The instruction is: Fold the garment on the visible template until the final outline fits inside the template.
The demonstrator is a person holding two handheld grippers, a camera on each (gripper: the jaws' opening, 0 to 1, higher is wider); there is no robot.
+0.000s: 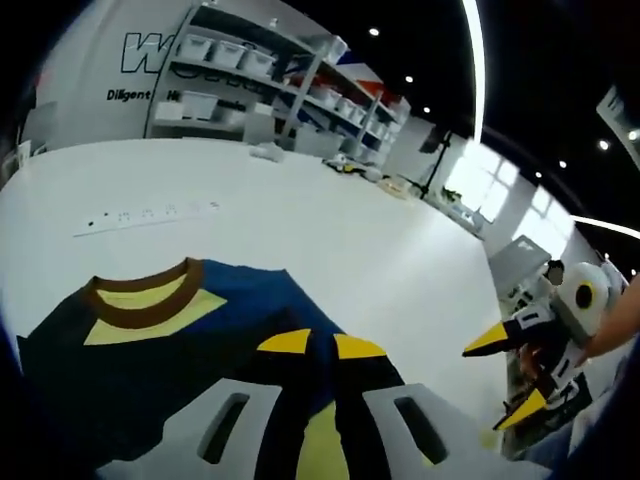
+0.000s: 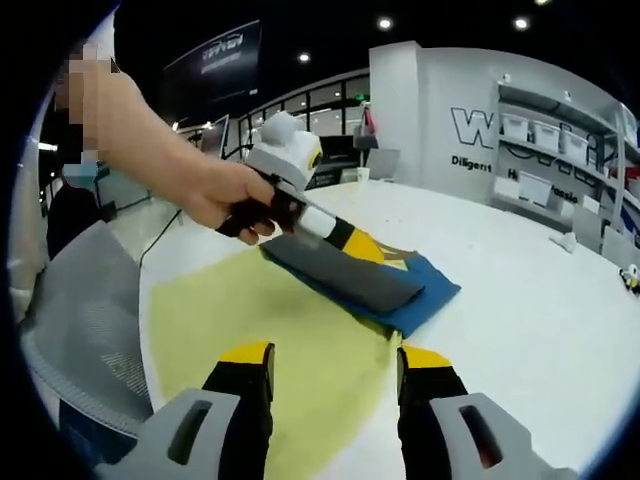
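Fingers of the left gripper (image 2: pixel 345 238) are pressing close together on the folded garment (image 2: pixel 370 280), though whether they are pinching cloth I cannot tell; the right gripper (image 2: pixel 335 365) is hovering with fingers apart. Folded compactly, the garment is lying at the yellow template's (image 2: pixel 260 340) far edge on the white counter (image 2: pixel 520 330), partly overhanging, so shifting it inside likely remains.

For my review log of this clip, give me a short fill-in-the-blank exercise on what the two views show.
1. The folded garment lies on a ____ template.
2. The garment's collar is ____.
3. The left hand-held gripper rests on the ____.
4. The right hand-held gripper has its jaws ____.

Missing words: yellow; brown; garment; open
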